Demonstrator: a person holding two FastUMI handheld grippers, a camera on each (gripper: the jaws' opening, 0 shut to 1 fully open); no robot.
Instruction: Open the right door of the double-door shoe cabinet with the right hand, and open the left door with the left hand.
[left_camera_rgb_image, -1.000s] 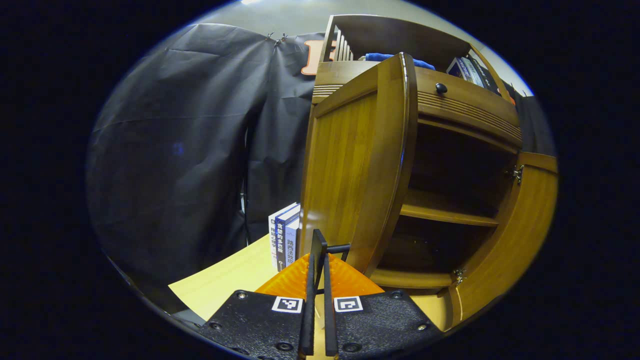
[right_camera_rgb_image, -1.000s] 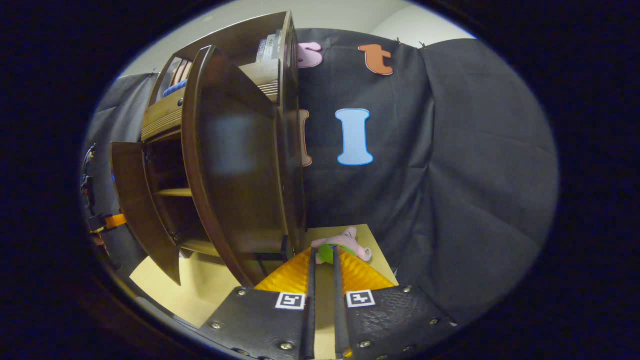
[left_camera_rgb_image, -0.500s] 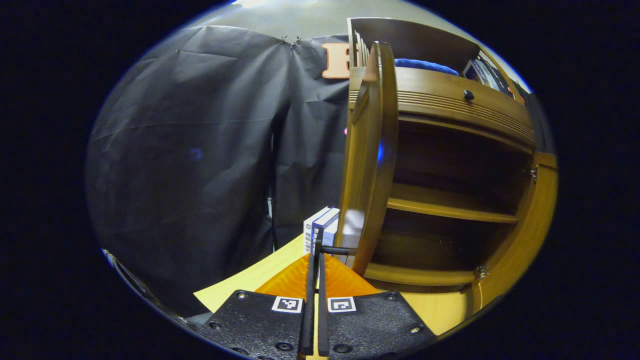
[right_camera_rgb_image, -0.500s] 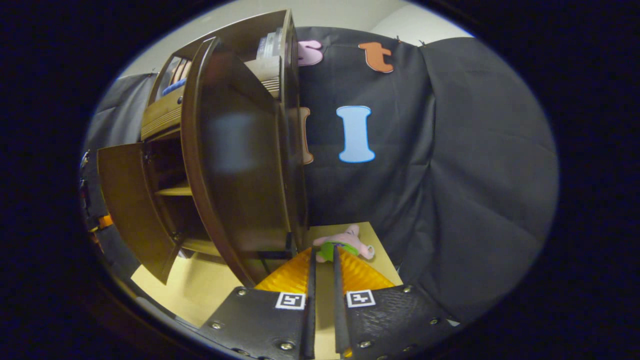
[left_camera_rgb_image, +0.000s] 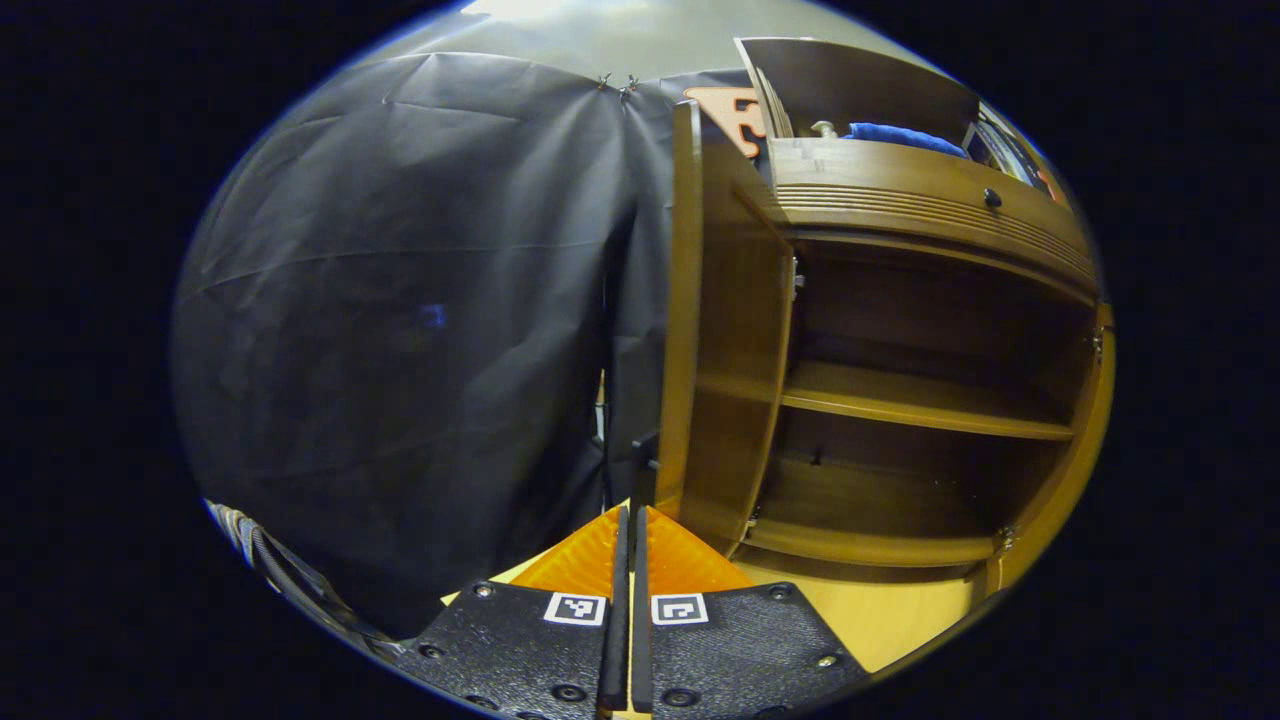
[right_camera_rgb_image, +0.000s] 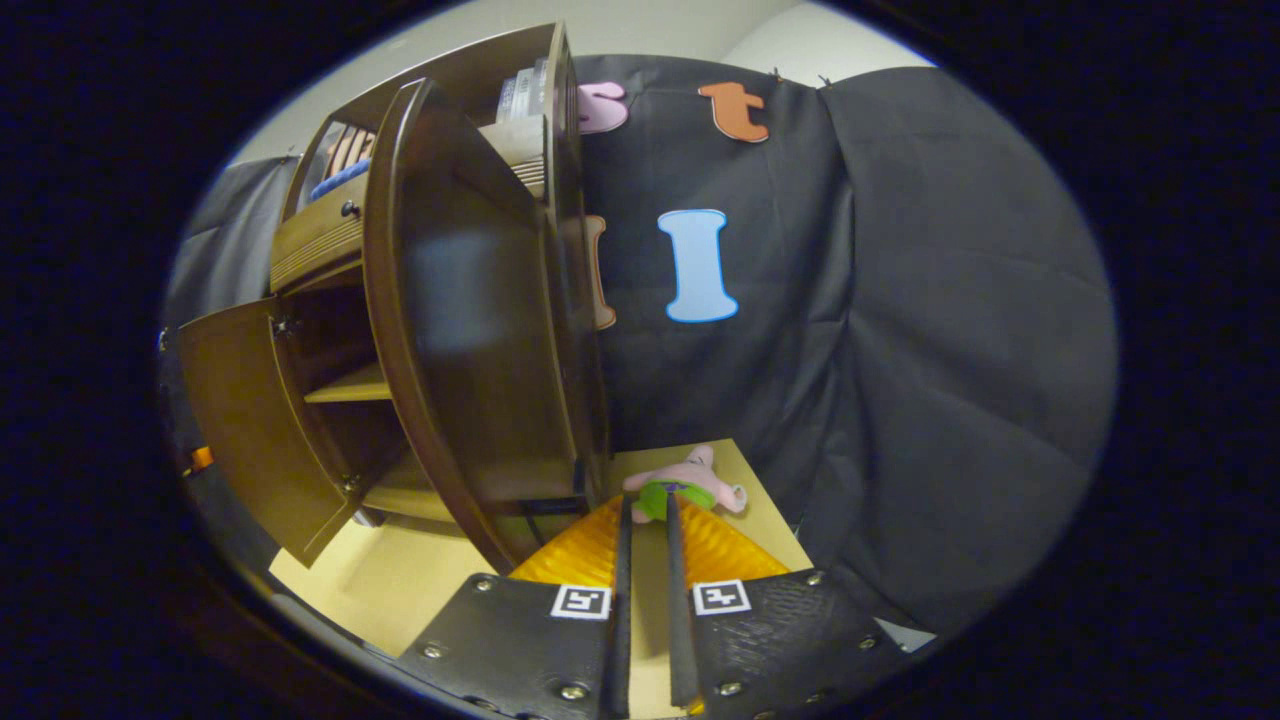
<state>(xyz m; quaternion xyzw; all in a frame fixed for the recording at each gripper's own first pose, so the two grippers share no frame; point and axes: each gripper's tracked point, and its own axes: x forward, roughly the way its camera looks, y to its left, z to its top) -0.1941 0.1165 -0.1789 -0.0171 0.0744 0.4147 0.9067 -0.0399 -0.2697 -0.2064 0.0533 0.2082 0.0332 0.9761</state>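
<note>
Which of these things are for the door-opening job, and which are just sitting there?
For the job:
- left door, swung wide open
- right door, open too
- shoe cabinet
- left tool, shut
- right tool, slightly open

Just lying about:
- pink plush toy on the table
- blue cloth on top
- books on top

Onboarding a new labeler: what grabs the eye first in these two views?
The wooden shoe cabinet with both doors swung wide: in the left gripper view the left door stands edge-on beside bare shelves. In the right gripper view the right door looms close, with a small pink plush toy on the table just past the right gripper.
</note>
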